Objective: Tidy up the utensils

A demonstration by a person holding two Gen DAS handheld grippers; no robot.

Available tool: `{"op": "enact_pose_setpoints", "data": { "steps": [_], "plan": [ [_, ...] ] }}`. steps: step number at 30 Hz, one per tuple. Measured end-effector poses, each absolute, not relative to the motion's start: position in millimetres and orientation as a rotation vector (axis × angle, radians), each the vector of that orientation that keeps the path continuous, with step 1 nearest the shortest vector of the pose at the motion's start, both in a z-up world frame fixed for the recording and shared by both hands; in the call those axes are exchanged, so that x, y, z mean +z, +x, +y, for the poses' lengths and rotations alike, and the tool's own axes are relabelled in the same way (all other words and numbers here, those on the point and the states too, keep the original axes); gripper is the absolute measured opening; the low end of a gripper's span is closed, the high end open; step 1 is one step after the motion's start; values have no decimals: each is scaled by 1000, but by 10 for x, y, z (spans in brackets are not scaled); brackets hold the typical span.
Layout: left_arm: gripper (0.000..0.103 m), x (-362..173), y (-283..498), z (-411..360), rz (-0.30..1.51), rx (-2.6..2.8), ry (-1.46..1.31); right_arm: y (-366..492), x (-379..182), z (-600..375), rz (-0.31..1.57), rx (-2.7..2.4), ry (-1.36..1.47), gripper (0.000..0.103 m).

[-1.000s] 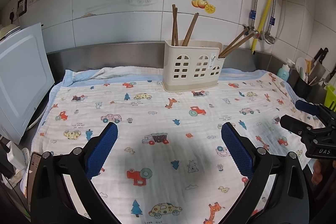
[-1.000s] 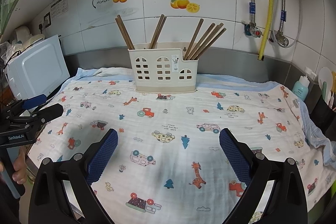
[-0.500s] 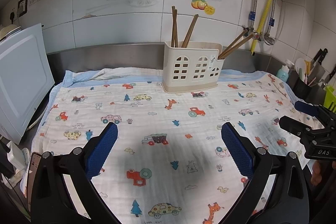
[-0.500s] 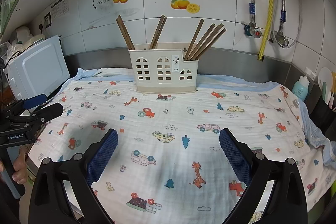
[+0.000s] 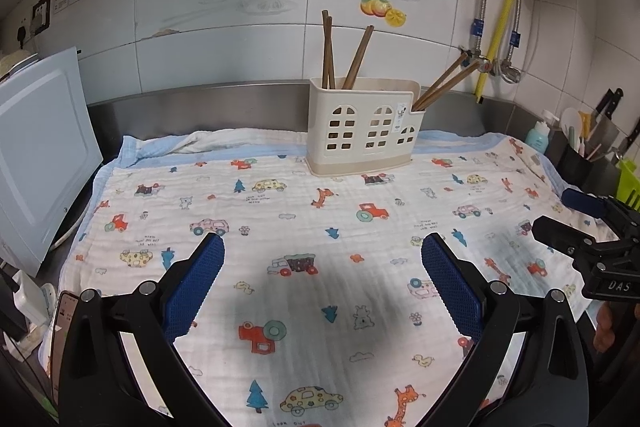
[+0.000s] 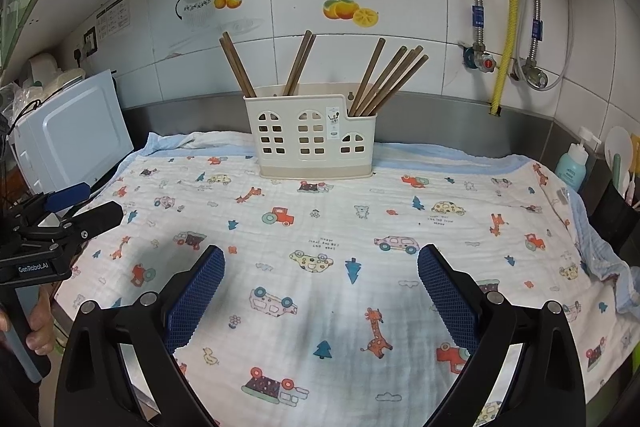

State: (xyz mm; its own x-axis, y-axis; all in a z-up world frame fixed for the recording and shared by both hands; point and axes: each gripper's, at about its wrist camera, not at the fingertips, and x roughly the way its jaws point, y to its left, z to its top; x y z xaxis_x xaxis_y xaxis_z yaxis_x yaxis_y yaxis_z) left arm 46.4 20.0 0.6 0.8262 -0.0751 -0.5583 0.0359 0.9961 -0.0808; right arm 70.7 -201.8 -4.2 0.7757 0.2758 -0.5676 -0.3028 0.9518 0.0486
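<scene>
A cream utensil holder with window cut-outs stands at the back of a cartoon-print cloth; it also shows in the right wrist view. Several brown wooden chopsticks stand in its compartments, some at the left, some in the middle. My left gripper is open and empty, low over the near part of the cloth. My right gripper is open and empty, also over the near cloth. Each gripper shows at the edge of the other's view.
A white microwave stands at the left. A tiled wall with pipes and a yellow hose lies behind. A teal soap bottle and a dark caddy with knives and tools stand at the right edge.
</scene>
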Motion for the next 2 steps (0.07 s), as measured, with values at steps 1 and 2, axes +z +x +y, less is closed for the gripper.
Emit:
{"op": "enact_pose_setpoints", "data": {
  "steps": [1,2],
  "plan": [
    [98,5,466,203,598,-59,-71,709,-41,-2020,608,315,-45,94],
    [98,3,467,206,598,-58,-73,710,-43,-2025,608,316,-44,94]
  ]
}}
